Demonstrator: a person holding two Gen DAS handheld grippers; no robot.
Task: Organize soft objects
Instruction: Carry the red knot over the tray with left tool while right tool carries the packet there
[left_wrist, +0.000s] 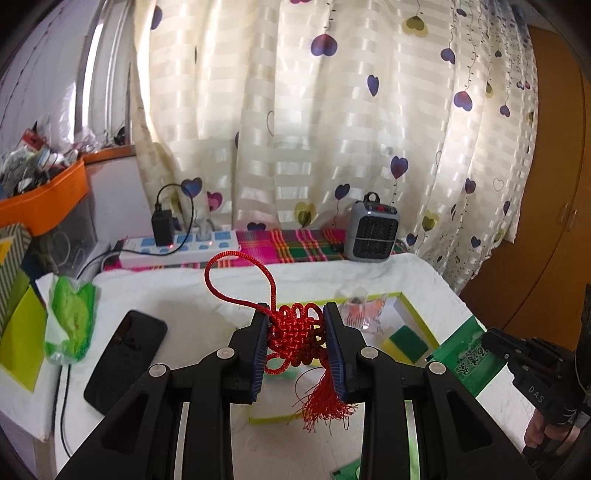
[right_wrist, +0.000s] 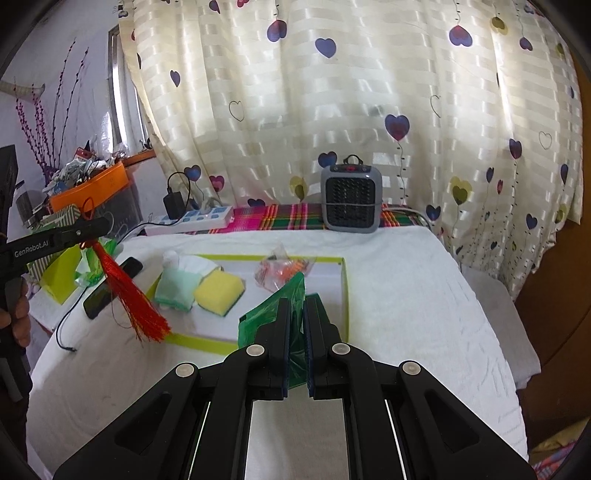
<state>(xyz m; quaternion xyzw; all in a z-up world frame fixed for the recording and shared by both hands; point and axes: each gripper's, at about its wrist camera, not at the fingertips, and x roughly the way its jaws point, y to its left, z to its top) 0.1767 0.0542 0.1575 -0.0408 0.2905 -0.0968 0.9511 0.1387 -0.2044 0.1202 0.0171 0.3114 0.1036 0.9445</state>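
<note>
Bench, draped in white towelling (right_wrist: 406, 295), contents listed from left edge to right.

1. Green plastic bag (left_wrist: 70, 321), crumpled, near the left edge.
2. Black phone (left_wrist: 125, 360), flat, just right of the bag.
3. Left gripper (left_wrist: 297, 343), held above the bench: pads clamped on a red knot ornament (left_wrist: 295, 338), woven body pinched between them, cord loop rising clear, tassel (right_wrist: 129, 299) hanging free below (seen from the right wrist, it dangles over the tray's left front corner).
4. Shallow tray with lime-green rim (right_wrist: 345, 295), mid-bench. Inside, left to right: 1 pale green tissue pack (right_wrist: 175, 290); 1 yellow sponge (right_wrist: 218, 291) with green backing, touching the pack; 1 clear packet with orange contents (right_wrist: 284, 273) toward the far wall.
5. Right gripper (right_wrist: 296, 332), above the tray's near edge: fingers closed tight on a green foil packet (right_wrist: 275, 314), which stands edge-up between them and flares left.

Far edge: white power strip (right_wrist: 192, 221) with black charger, left; grey fan heater (right_wrist: 351, 199), centre, on plaid cloth (right_wrist: 288, 214).
</note>
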